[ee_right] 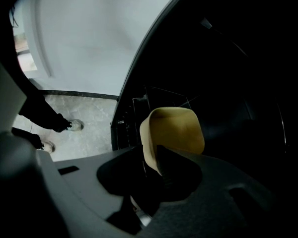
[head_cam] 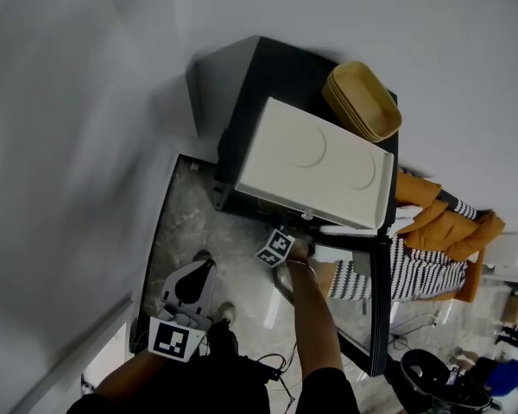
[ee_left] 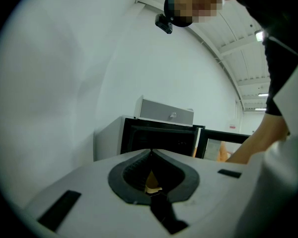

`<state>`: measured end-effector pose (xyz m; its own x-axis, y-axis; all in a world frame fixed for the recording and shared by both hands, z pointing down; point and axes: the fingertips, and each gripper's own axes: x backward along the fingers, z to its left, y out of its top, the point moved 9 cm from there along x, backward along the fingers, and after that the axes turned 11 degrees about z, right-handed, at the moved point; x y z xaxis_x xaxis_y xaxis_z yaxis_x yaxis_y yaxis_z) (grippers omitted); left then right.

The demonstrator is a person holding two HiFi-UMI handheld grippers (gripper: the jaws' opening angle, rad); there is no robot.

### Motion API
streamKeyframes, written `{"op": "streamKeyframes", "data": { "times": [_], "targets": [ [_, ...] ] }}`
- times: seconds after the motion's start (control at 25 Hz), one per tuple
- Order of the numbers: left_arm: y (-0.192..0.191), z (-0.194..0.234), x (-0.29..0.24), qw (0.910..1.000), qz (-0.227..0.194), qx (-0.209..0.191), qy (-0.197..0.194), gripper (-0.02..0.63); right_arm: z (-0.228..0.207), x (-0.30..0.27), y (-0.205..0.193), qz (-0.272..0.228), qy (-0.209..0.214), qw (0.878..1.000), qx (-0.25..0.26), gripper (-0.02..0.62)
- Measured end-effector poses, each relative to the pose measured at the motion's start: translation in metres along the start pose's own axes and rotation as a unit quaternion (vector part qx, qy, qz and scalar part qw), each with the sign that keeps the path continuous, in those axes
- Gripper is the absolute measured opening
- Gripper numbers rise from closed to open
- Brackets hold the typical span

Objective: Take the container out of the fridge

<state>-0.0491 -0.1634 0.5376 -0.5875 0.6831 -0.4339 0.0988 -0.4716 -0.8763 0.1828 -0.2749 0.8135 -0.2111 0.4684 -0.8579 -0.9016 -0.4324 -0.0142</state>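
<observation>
You have it. Now pull it out.
Your right gripper is pinched on the rim of the pale yellow plastic container, inside the black box-shaped fridge. Your left gripper is closed on nothing. Next, I think, pull straight back and keep it level.

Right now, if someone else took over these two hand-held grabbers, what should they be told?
Right gripper: jaws shut on the rim of the tan plastic container, which sits inside the black fridge.
Left gripper: jaws together, holding nothing, held low and away from the fridge.
Done: the black-framed fridge door stands open, and the container is gripped.
Left: draw the container straight out through the opening. Keep the grip firm, since only the rim is pinched.
</observation>
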Motion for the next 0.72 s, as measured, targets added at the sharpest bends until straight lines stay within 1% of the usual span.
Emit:
{"op": "streamKeyframes", "data": {
  "times": [0.32, 0.72],
  "targets": [
    [-0.0022, -0.0009, -0.0010, 1.0000, 0.004, 0.002, -0.005, 0.005, -0.0031, -0.0037, 0.0021, 0.008, 0.003, 1.000, 0.024, 0.033],
    [-0.0029, -0.0011, 0.0012, 1.0000, 0.003, 0.007, -0.002, 0.005, 0.0013, -0.0006, -0.0009, 0.006, 0.016, 0.999, 0.042, 0.017]
  ]
}}
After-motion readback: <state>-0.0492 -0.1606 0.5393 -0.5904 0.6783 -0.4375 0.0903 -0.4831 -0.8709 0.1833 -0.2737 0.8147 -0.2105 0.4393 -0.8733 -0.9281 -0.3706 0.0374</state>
